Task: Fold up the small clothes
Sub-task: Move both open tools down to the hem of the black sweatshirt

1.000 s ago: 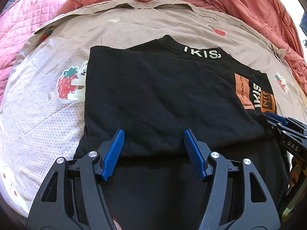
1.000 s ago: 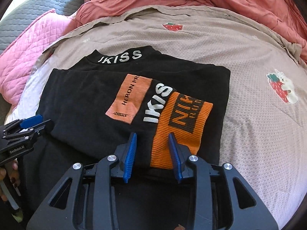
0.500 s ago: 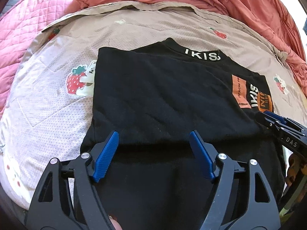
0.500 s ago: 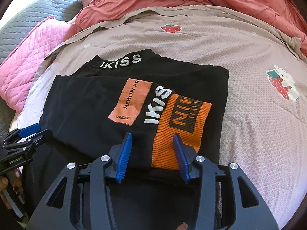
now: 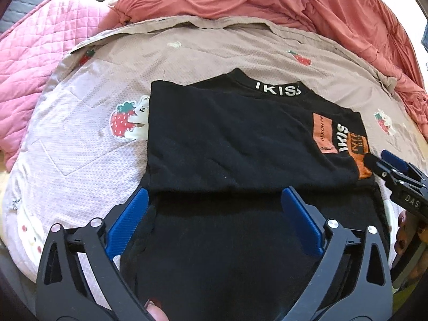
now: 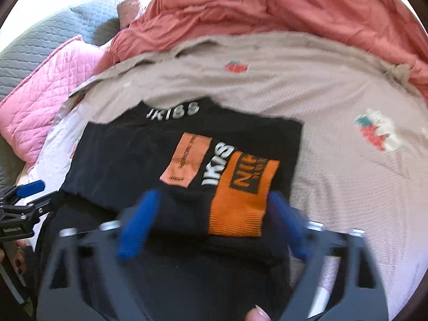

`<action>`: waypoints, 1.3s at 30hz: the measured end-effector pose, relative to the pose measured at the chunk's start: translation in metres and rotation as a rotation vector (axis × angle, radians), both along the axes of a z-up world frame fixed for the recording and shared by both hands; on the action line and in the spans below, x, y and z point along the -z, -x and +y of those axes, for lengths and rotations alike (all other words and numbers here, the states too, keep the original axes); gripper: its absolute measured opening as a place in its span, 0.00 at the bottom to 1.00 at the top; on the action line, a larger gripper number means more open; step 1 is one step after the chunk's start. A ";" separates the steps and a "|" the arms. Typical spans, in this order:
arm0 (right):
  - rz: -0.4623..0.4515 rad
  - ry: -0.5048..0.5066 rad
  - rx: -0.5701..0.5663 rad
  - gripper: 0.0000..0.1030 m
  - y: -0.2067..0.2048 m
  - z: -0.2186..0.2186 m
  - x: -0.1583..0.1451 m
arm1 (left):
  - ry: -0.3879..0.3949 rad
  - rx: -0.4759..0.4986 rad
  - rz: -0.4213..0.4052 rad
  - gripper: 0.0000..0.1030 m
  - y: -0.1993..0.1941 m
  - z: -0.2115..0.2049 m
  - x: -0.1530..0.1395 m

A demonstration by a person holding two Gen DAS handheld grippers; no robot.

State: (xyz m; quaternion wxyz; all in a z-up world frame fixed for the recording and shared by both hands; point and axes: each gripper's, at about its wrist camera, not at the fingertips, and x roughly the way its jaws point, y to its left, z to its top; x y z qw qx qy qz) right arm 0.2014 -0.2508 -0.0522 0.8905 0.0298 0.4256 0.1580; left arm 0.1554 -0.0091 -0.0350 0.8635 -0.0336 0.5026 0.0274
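Well, the black sweater (image 5: 240, 144) lay flat on the beige strawberry-print blanket (image 5: 88, 155), its collar with white lettering pointing away and its top part already folded over the body, so a straight fold edge ran across the cloth just ahead of both tools. The sleeve with the orange cuff (image 6: 240, 200) was tucked in across the front, beside the orange label. By the look of it, the fold was about halfway: the lower length of the garment, nearest the cameras, was not yet folded, and one more fold seemed needed to make a compact bundle.

The left gripper (image 5: 214, 222) had just been opening and stood spread wide, blue pads either side of dark cloth but pressing on nothing. The right gripper (image 6: 211, 224), blurred in its own view, had just been opening too and also stood released, with the cuff lying loose between its pads. Both had let the garment go.

Around the work, it was a bed: a crumpled coral-red duvet (image 5: 267, 2) heaped at the far side, a pink quilted cover (image 5: 40, 53) on the left, a grey quilt (image 6: 34, 42) beyond it, and bright daylight at the edges.
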 end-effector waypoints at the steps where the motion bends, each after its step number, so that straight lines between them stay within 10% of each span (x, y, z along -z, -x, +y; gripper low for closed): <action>1: -0.017 0.002 -0.002 0.89 0.002 0.000 -0.005 | 0.000 -0.002 -0.005 0.91 0.002 0.001 -0.003; 19: -0.156 0.076 0.063 0.93 0.057 -0.018 -0.033 | -0.007 -0.004 -0.096 0.91 0.036 0.011 -0.051; 39: 0.000 0.059 0.130 0.93 0.123 -0.047 -0.023 | 0.003 -0.014 -0.089 0.91 0.080 0.044 -0.049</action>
